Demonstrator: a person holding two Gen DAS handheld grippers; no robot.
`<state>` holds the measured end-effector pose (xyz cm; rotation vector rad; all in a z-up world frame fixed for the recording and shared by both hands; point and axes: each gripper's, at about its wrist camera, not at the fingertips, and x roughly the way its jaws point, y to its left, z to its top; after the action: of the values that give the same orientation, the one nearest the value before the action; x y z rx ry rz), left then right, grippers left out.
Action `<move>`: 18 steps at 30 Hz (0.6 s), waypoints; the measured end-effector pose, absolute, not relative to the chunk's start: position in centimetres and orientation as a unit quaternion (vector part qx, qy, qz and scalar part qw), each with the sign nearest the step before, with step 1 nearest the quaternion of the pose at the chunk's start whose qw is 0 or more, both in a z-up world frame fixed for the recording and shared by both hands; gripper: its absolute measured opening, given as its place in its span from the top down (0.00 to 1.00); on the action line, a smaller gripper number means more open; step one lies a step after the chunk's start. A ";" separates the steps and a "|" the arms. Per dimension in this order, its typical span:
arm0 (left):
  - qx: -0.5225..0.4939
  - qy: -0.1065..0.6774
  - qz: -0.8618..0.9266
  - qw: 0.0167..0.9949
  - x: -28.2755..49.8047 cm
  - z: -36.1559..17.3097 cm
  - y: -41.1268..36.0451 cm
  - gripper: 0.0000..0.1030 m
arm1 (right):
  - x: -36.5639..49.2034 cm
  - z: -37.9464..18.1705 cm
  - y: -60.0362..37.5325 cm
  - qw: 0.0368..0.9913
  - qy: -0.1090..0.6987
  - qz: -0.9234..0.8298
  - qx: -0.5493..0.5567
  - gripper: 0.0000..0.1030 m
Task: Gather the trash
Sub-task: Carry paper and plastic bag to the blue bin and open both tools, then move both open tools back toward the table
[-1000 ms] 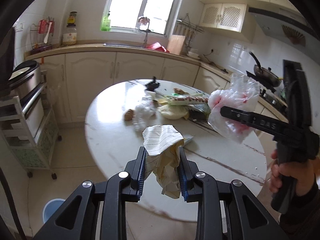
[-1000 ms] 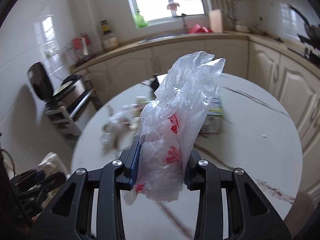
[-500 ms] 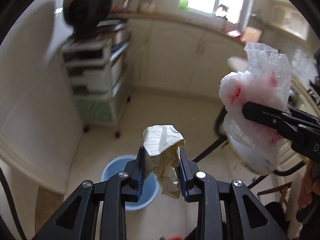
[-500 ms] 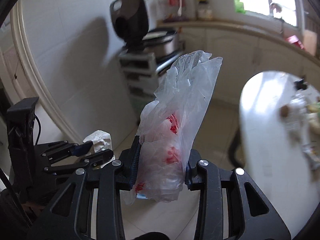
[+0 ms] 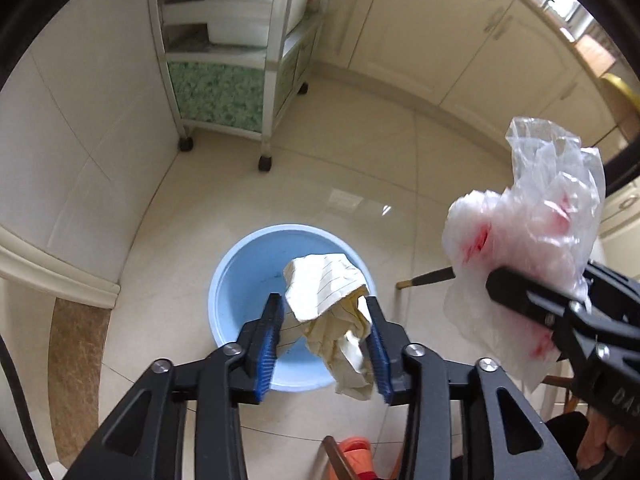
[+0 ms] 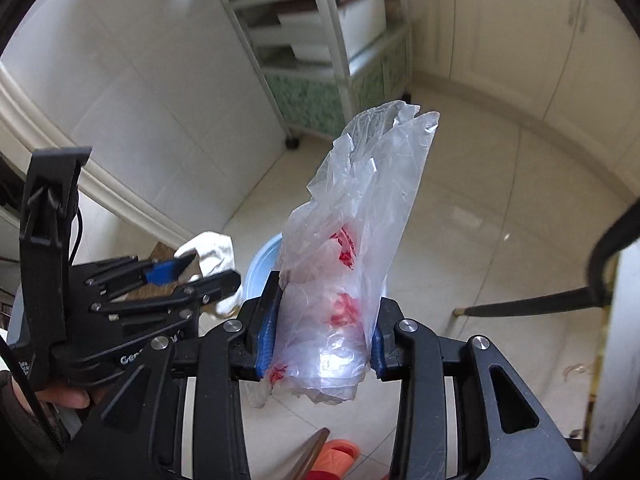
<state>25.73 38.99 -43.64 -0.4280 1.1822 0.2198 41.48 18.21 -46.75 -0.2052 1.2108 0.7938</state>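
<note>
- The left gripper [image 5: 326, 322] is seen at the lower centre of the left wrist view, pointed steeply down at the floor, with its jaws opening; a crumpled sheet of lined paper [image 5: 334, 308] is still between the blue pads [image 5: 269, 338], a gap being visible at the left pad while the paper lies against the right one.
- The paper is placed directly over a light blue bin [image 5: 240, 276], which stands on the pale tiled floor [image 5: 400, 168] at the centre of that frame.
- The right gripper [image 6: 322, 330] is seen at the lower centre of the right wrist view, tilted downward, its jaws clamped on a crumpled clear plastic bag with red print [image 6: 352, 264]; the bag rises from the pads toward the middle of the frame.
- In the left wrist view the same bag [image 5: 528, 232] is found at the right edge, held beside and above the bin rather than over it.
- At the lower left of the right wrist view, fingers of the person's hand [image 6: 66, 398] are wrapped round the left gripper's handle.
- A white wheeled shelf cart [image 5: 240, 52] is set at the upper centre of the left wrist view, against cream cabinets [image 5: 460, 40].
- An orange slipper [image 5: 354, 458] is glimpsed at the bottom edge.
</note>
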 end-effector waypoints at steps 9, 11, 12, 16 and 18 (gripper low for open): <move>-0.220 0.550 0.145 0.792 28.2 -43.6 40.9 0.29 | 42.6 -49.8 20.7 0.720 0.571 0.388 -0.073 0.65; -0.219 0.544 0.162 0.794 26.8 -42.5 41.1 0.29 | 42.5 -50.0 21.3 0.716 0.569 0.398 -0.068 0.63; -0.220 0.540 0.169 0.794 25.8 -41.8 41.1 0.27 | 42.3 -50.0 21.5 0.716 0.566 0.403 -0.066 0.63; -0.223 0.524 0.182 0.801 23.6 -39.5 40.7 0.26 | 41.3 -48.6 22.0 0.722 0.552 0.412 -0.063 0.63; -0.219 0.511 0.186 0.810 22.6 -37.9 40.1 0.26 | 40.5 -47.2 21.9 0.734 0.536 0.411 -0.072 0.60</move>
<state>22.59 40.09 -37.90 -0.4687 1.0915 0.3985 40.52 21.87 -47.18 -0.1589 1.1791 0.9047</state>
